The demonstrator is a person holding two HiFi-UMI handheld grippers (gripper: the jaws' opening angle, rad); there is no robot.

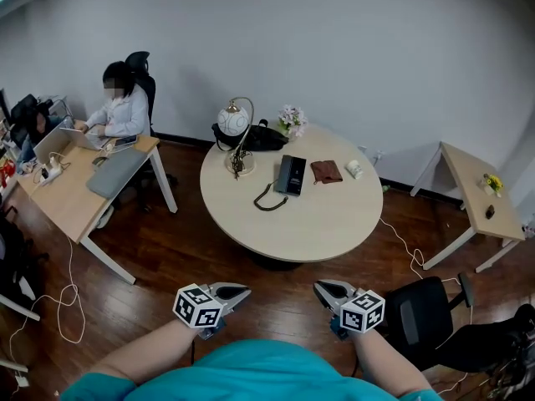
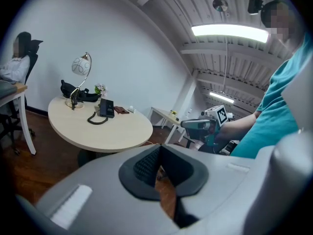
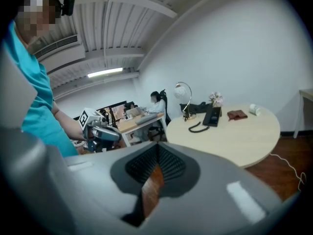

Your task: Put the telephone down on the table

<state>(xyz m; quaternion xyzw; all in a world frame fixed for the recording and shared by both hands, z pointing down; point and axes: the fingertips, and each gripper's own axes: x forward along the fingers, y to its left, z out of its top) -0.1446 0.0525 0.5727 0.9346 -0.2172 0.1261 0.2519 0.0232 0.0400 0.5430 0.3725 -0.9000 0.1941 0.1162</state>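
A black telephone (image 1: 291, 175) lies on the round pale table (image 1: 318, 224), its handset on the base and its coiled cord (image 1: 269, 199) looping to the left. It also shows small in the left gripper view (image 2: 106, 108) and the right gripper view (image 3: 212, 115). Both grippers hover over the wooden floor, well short of the table's near edge. My left gripper (image 1: 242, 291) is shut and holds nothing; its pads meet (image 2: 159, 150). My right gripper (image 1: 322, 288) is likewise shut and empty (image 3: 157, 148).
On the table's far side stand a globe lamp (image 1: 234, 124), a black bag (image 1: 259, 138), flowers (image 1: 292, 119), a brown wallet (image 1: 326, 171) and a white cup (image 1: 354, 169). A person works at a desk (image 1: 75, 199) on the left. A small table (image 1: 481, 199) and a black chair (image 1: 422, 312) stand right.
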